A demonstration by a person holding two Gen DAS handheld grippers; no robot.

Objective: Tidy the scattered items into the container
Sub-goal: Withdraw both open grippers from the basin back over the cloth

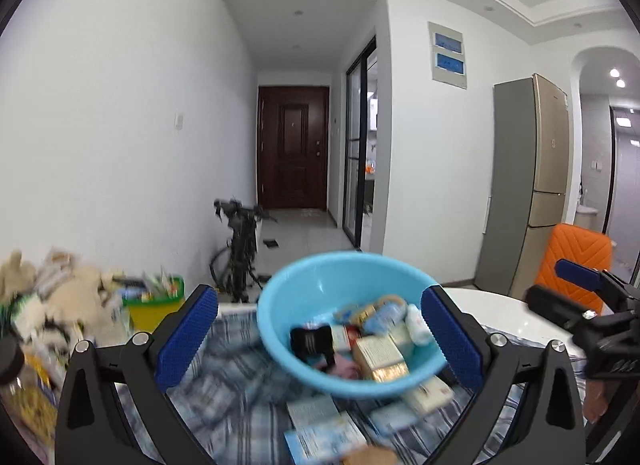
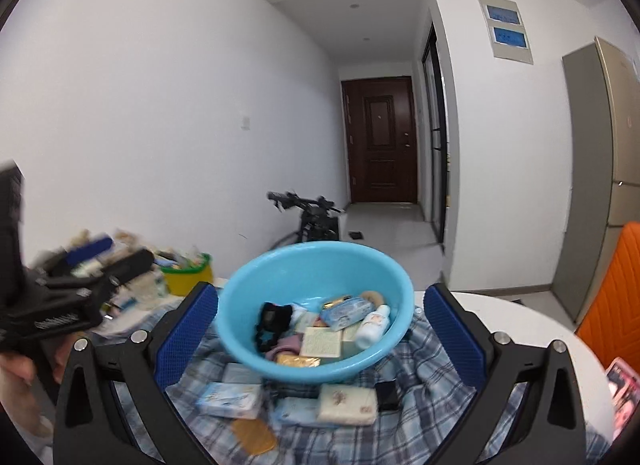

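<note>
Sitting ahead of both wide-apart grippers — blue basin, part-filled.

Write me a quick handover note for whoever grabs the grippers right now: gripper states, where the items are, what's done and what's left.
Left gripper: open, empty, raised in front of the bowl.
Right gripper: open, empty, also facing the bowl.
Blue bowl sits on the plaid cloth and already holds a white bottle, small boxes, packets and a dark item.
Still loose on the cloth in front of the bowl: a blue-white packet, a cream soap bar, a small black box, a gold round piece and one or two more packets.
Left to do: move those into the bowl.
</note>
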